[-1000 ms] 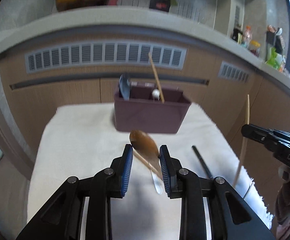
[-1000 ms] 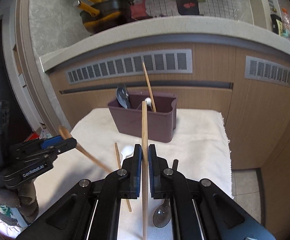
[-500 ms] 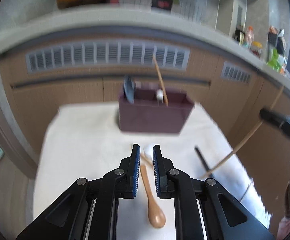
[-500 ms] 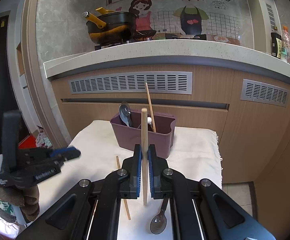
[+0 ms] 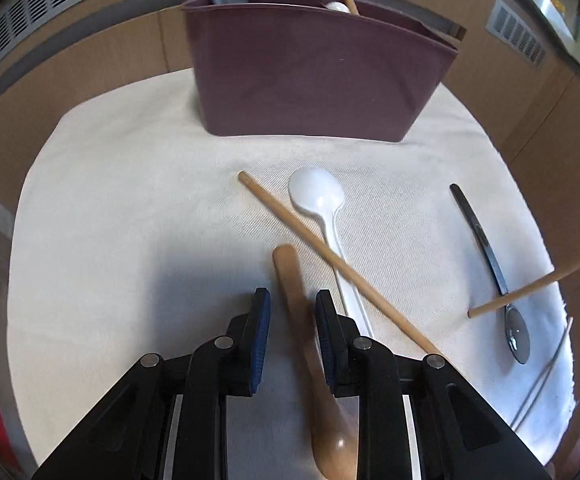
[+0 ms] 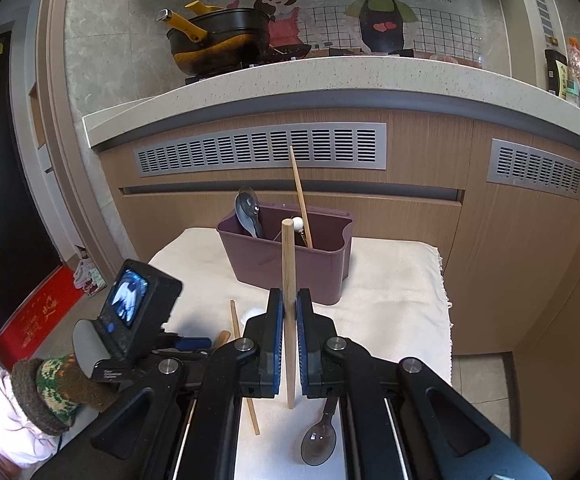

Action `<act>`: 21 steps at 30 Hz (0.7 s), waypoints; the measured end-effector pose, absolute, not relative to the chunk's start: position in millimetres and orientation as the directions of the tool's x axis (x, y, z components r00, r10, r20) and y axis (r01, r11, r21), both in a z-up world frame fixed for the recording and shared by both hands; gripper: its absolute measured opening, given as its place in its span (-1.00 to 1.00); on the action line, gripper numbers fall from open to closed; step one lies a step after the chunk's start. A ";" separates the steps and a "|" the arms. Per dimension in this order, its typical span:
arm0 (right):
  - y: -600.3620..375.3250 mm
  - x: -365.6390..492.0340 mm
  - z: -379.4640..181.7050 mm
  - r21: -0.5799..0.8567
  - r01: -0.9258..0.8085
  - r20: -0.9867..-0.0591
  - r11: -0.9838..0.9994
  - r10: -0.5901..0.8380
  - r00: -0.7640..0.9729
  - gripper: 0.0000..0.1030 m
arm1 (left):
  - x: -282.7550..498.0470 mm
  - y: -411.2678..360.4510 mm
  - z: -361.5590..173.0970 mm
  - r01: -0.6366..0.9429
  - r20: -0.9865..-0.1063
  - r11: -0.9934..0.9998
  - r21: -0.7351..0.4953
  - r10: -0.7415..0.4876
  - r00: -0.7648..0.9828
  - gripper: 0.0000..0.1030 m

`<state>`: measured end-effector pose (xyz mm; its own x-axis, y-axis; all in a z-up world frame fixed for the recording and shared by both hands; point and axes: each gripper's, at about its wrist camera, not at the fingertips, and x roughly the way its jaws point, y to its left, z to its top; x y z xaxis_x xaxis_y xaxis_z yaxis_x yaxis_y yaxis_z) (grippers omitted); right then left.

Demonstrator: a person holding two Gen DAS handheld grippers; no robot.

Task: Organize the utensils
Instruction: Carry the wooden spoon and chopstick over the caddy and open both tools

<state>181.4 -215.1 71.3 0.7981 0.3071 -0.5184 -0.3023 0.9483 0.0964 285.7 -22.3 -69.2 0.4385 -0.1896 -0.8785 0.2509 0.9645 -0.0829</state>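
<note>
A purple utensil holder stands at the far side of the cloth-covered table and holds a dark spoon, a chopstick and a white-tipped utensil. My left gripper is low over the cloth, its jaws slightly apart astride the handle of a wooden spoon that lies on the cloth. Beside it lie a wooden chopstick, a white plastic spoon and a dark metal spoon. My right gripper is shut on a wooden chopstick, held upright in front of the holder.
The table is covered by a cream cloth with its right edge near the metal spoon. A wooden kitchen counter front with vent grilles stands behind. A pot sits on the counter. A red mat lies on the floor left.
My left gripper dropped close to the cloth and its jaws went from open to nearly closed to slightly apart; the wooden spoon went from held up to lying flat. The right gripper rose, still holding its chopstick.
</note>
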 end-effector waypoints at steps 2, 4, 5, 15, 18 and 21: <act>-215.2 182.1 71.3 0.100 -0.304 -0.515 0.947 0.311 0.799 -0.87 | 288.4 -28.4 -70.6 0.261 -0.877 0.962 -0.074 -0.187 0.443 -0.59; -215.4 182.7 70.9 0.103 -0.301 -0.513 0.948 0.310 0.801 -0.87 | 286.3 -34.0 -70.2 0.264 -0.864 0.964 -0.039 -0.165 0.475 -0.72; -215.8 182.6 71.1 0.106 -0.300 -0.512 0.948 0.311 0.801 -0.87 | 284.7 -33.3 -69.3 0.256 -0.859 0.965 -0.051 -0.173 0.481 -0.74; -213.8 169.0 86.0 0.076 -0.296 -0.480 0.952 0.295 0.826 -0.87 | 214.2 9.2 14.9 0.233 -0.634 0.952 -0.198 -0.306 0.711 -0.76; -211.6 167.3 90.4 0.070 -0.296 -0.473 0.953 0.293 0.831 -0.87 | 201.4 14.6 34.3 0.234 -0.584 0.955 -0.182 -0.297 0.756 -0.76; -209.9 166.8 96.0 0.060 -0.295 -0.463 0.954 0.288 0.838 -0.87 | 203.2 15.4 53.4 0.244 -0.538 0.954 -0.177 -0.301 0.788 -0.76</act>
